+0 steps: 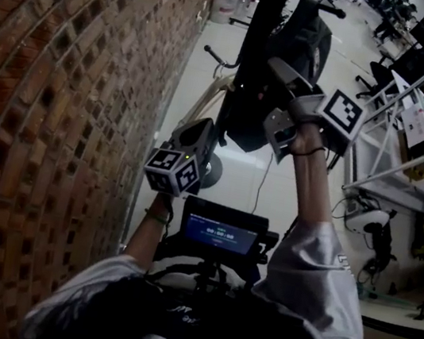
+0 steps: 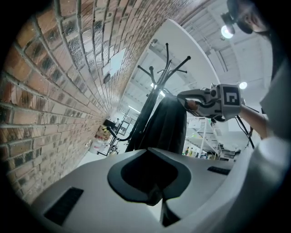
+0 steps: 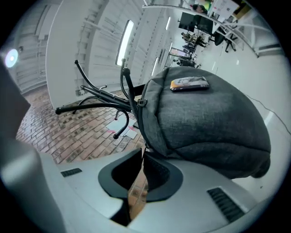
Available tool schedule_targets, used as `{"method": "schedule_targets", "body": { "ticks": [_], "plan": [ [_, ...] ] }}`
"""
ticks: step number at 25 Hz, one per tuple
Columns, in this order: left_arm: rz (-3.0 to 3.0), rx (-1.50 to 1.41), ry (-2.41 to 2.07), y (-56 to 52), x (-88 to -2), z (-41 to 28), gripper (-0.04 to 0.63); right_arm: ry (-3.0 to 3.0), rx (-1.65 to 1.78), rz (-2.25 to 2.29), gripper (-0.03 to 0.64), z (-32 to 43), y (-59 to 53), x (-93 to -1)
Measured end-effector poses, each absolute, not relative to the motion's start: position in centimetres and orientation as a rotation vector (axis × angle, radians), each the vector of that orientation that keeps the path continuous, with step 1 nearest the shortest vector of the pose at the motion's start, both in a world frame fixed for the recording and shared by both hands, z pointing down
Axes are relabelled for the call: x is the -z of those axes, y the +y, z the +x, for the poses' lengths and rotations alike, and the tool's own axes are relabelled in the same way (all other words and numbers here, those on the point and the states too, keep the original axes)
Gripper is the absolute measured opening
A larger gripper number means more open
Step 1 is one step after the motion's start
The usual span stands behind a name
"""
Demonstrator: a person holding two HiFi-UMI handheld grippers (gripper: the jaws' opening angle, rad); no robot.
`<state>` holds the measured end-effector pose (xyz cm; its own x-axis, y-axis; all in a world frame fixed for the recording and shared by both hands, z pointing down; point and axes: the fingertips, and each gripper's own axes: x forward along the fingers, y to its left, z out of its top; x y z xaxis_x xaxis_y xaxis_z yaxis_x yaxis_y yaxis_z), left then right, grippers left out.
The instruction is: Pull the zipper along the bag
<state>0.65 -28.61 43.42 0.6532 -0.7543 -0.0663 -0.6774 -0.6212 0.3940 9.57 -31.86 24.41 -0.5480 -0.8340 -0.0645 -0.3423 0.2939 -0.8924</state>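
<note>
- The bag [image 3: 204,123] is grey and hangs from a hook of the black coat rack [image 3: 97,107], near the brick wall [image 1: 63,99]. Its zipper [image 3: 146,132] runs down the edge that faces the right gripper.
- The right gripper [image 3: 142,157] is raised to the bag. Its jaws are almost together, with only a thin slit between them, and their tips are at the lower end of the zipper line. I judge that they pinch the zipper pull, but this part is very small.
- The left gripper [image 2: 149,157] is lower and well apart from the bag. Its jaws are pressed together and hold nothing.
- Risk: nothing steadies the bag, so a pull can swing it on the hook instead of moving the slider.
- Risk: the hold on the pull is thin, so a pull at an angle can make it slip out of the jaws.
- Risk: loose cloth beside the zipper can catch in the slider and stop it.
- Risk: a hard tug may rock the coat rack.
</note>
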Motion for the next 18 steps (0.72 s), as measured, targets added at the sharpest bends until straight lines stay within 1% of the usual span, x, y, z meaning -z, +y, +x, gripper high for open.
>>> {"method": "schedule_targets", "body": {
  "ticks": [11, 18],
  "plan": [
    [2.555, 0.312, -1.158, -28.7, -43.1, 1.5, 0.002, 1.86, 1.416, -0.818, 0.025, 10.6, -32.5, -23.3],
    [2.551, 0.287, -1.16, -28.4, -43.3, 1.7, 0.002, 1.789, 1.487, -0.73, 0.026, 10.8, -32.7, -22.8]
  ]
}}
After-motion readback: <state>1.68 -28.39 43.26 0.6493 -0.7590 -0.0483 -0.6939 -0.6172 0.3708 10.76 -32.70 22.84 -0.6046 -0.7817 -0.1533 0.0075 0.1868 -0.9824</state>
